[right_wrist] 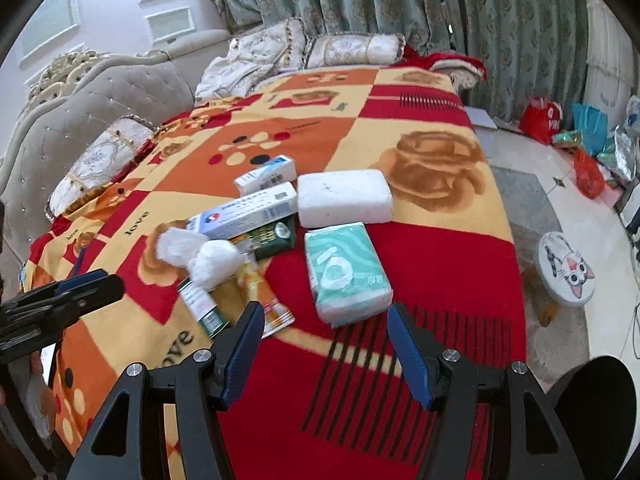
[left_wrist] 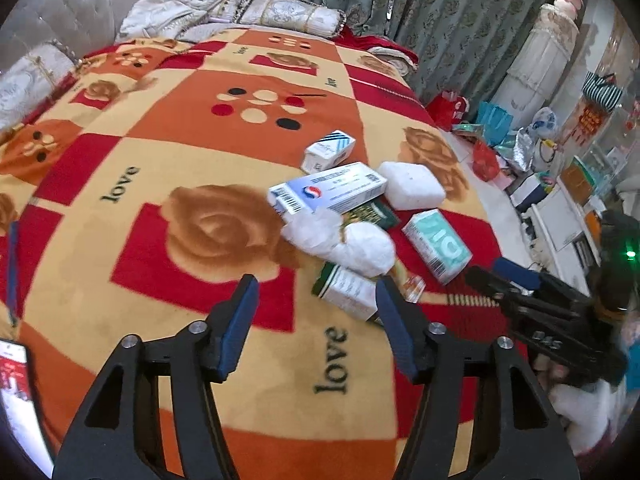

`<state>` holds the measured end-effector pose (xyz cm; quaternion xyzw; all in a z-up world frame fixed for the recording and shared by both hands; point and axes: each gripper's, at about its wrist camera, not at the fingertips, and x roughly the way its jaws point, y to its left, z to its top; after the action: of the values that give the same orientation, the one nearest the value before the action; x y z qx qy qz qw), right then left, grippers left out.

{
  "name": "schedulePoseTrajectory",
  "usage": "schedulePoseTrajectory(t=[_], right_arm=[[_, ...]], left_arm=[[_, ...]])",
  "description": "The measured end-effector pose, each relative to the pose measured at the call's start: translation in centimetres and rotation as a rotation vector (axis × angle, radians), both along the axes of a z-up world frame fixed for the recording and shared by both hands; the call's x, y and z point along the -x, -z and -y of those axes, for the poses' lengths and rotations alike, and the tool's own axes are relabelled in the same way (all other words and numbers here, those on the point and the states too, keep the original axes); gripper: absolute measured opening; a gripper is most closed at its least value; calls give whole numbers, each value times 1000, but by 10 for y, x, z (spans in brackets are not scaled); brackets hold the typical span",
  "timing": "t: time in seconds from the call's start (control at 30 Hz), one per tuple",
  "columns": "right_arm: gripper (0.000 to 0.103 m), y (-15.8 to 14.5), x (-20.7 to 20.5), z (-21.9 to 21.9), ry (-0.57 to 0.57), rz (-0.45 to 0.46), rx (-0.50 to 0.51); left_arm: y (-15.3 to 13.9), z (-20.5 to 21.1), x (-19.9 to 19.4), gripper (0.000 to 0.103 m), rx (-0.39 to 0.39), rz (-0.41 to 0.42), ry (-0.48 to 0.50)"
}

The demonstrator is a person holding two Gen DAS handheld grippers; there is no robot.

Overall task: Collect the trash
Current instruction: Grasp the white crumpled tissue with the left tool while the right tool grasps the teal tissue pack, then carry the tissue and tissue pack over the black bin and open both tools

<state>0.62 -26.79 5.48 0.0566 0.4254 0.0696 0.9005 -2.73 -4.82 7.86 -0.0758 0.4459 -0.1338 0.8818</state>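
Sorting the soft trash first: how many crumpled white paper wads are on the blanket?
2. One wad lies beside the long blue-white box; the other wad touches it, nearer the camera. More may be hidden under the boxes.

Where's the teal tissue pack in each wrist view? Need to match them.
Left wrist: teal tissue pack right of centre, past the right fingertip, on red blanket.
Right wrist: teal tissue pack centre, just beyond the open jaws.
Shared landmark: white foam block, right behind the pack in both.
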Motion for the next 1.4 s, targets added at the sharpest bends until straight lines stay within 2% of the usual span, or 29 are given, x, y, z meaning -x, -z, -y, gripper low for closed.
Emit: schedulePoseTrajectory(t=[0.23, 0.37, 0.47, 0.77, 0.9, 0.93, 0.97, 1.0, 1.07, 1.2, 1.4], right_arm=[[66, 20, -36, 4, -24, -48, 13], [66, 28, -50, 4, -37, -60, 31], [66, 37, -58, 4, -46, -77, 30], [69, 44, -62, 0, -66, -65, 56], [69, 44, -62, -1, -71, -58, 62], [69, 44, -60, 0, -70, -49, 62], [61, 43, -59, 1, -66, -41, 63], [52, 43, -58, 2, -68, -36, 61], [49, 41, -54, 2, -76, -30, 57], [49, 30, -41, -2, -91, 3, 71], [49, 5, -9, 0, -80, 61, 31]], left_arm=[[19, 31, -36, 61, -19, -50, 20], [30, 41, -53, 61, -44, -55, 18], [33, 42, -61, 61, -30, -52, 20], [35, 52, -57, 61, -51, -55, 101], [41, 52, -66, 60, -6, -74, 91], [42, 51, -67, 57, 1, -75, 89], [42, 50, -68, 46, 15, -71, 87], [41, 48, -68, 43, 28, -71, 87], [36, 45, -66, 14, 10, -62, 84], [23, 41, -55, 12, 13, -40, 100], [-3, 41, -28, 12, 0, 21, 127]])
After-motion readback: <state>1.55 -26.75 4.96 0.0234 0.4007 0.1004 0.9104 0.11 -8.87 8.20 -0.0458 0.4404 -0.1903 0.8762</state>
